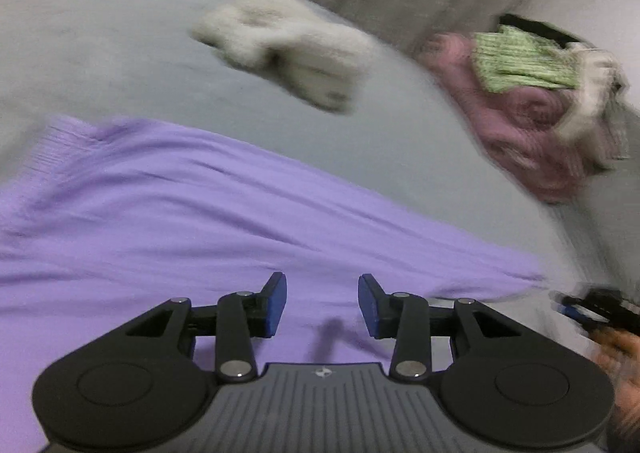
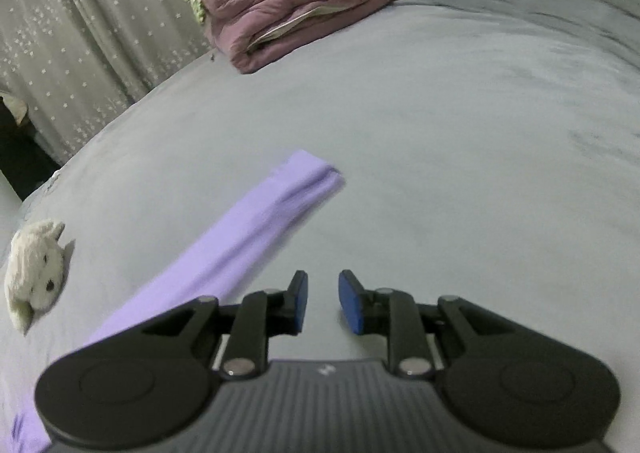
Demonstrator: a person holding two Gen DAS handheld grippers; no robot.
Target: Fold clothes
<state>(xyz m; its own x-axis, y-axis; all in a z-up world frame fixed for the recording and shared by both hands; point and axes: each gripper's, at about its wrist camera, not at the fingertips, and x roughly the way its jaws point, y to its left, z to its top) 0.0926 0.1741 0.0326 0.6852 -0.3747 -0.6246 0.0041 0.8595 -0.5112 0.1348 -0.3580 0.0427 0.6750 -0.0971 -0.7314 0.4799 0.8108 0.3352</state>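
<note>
While both claws hang open and empty, we see the purple garment [image 1: 224,221] under our left claw [image 1: 322,303], its sleeve [image 2: 256,225] stretching ahead-left of our right claw [image 2: 323,301] across the bed [image 2: 460,173].

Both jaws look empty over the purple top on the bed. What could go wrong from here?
1. The left gripper hangs open over the flat middle of the purple garment; closing there would likely bunch the fabric rather than catch an edge.
2. The right gripper is open over the bare grey bedsheet, beside the sleeve; it may pinch the sheet instead.
3. The white plush toy lies close beyond the garment and could be swept by a fold.
</note>
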